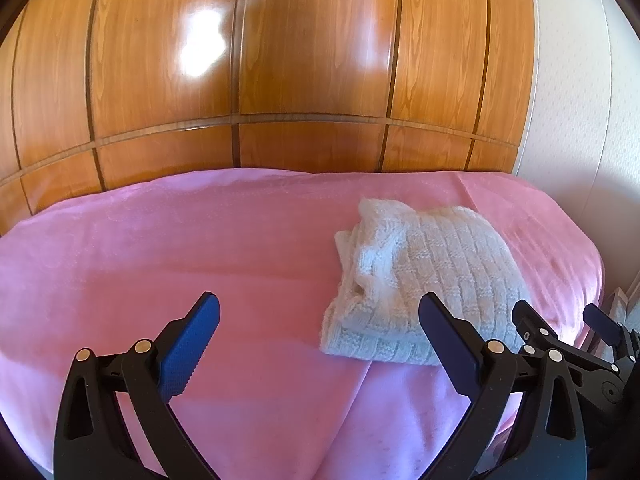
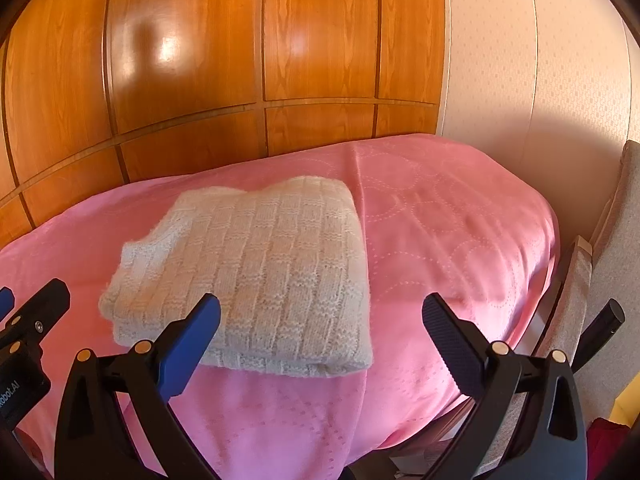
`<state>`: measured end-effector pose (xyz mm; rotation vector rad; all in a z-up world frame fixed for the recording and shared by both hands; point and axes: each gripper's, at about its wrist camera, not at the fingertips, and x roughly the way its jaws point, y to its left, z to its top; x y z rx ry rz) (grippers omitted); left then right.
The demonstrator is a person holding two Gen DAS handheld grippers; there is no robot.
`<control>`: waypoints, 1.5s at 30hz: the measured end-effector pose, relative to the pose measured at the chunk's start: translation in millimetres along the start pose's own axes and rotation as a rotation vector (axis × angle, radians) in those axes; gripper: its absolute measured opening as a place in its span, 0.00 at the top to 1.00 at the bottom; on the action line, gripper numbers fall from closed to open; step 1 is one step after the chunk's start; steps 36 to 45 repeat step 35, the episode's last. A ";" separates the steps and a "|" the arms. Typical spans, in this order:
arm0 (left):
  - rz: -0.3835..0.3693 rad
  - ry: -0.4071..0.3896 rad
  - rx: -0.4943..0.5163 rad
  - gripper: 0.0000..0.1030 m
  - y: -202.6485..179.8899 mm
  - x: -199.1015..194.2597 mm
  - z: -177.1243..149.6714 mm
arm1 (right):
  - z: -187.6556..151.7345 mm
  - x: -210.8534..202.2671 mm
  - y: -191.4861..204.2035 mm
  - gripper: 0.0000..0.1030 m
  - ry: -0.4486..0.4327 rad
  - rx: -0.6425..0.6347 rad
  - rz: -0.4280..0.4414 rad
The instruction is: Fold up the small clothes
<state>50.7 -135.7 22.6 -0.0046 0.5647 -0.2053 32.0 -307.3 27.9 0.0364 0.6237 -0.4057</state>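
Observation:
A small white knitted garment [image 1: 424,280] lies folded in a thick rectangle on the pink bedspread [image 1: 200,240]. It also shows in the right wrist view [image 2: 264,272], left of centre. My left gripper [image 1: 320,320] is open and empty, hovering just in front of and left of the garment. My right gripper [image 2: 320,320] is open and empty, just in front of the garment's near right corner. The right gripper also shows at the right edge of the left wrist view [image 1: 560,320]. Neither gripper touches the cloth.
A glossy wooden panelled wardrobe [image 1: 280,60] stands behind the bed. A pale wall [image 2: 540,80] is on the right. The bed's right edge [image 2: 552,248] drops off beside a grey fabric-covered piece of furniture [image 2: 612,260].

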 end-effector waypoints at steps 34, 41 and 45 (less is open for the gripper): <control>0.015 0.075 -0.025 0.04 10.0 18.4 -1.8 | 5.5 13.9 -11.9 0.02 0.001 0.030 0.002; 0.017 0.081 -0.028 0.04 11.0 20.2 -2.4 | 6.1 15.4 -13.5 0.02 0.003 0.034 -0.001; 0.017 0.081 -0.028 0.04 11.0 20.2 -2.4 | 6.1 15.4 -13.5 0.02 0.003 0.034 -0.001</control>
